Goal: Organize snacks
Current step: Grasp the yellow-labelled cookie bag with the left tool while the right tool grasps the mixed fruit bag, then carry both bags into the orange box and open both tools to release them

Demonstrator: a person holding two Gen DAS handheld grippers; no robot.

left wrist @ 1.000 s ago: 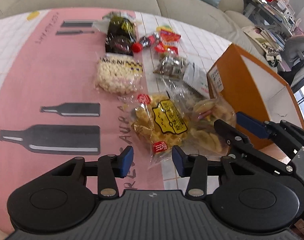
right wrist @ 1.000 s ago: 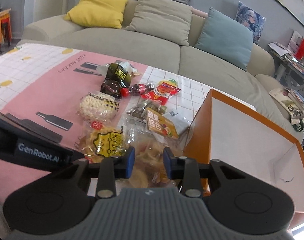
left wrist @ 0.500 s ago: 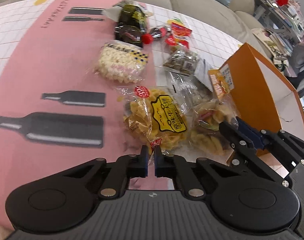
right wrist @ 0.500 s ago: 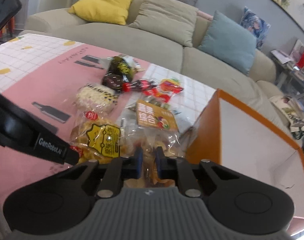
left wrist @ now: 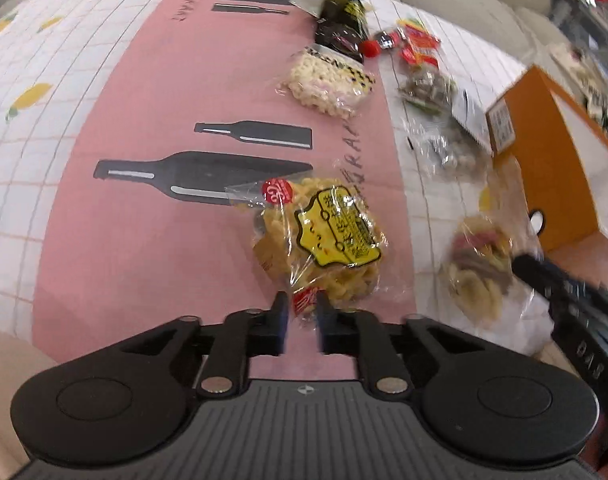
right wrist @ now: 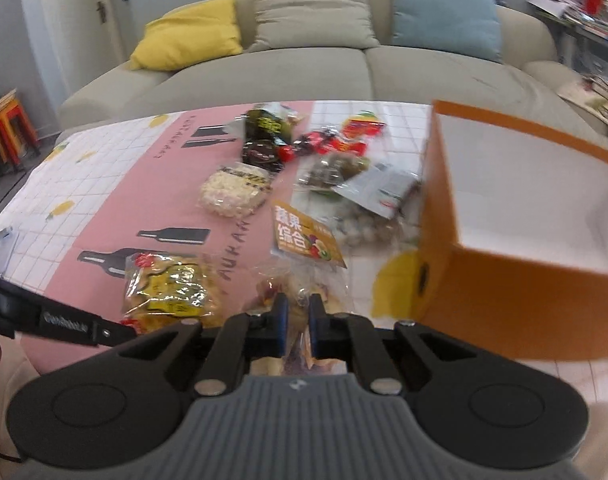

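Snacks in both grips: left gripper [left wrist: 302, 316] pinches the near edge of the yellow-label bag [left wrist: 323, 240] at centre frame; right gripper [right wrist: 296, 328] clamps the mixed-fruit bag [right wrist: 304, 264], orange box [right wrist: 515, 240] just right, nearer this hand.

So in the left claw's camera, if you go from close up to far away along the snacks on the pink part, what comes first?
Left claw → yellow-label snack bag, pinched by its near edge → bag of pale puffs → dark black-and-yellow bag, farthest.
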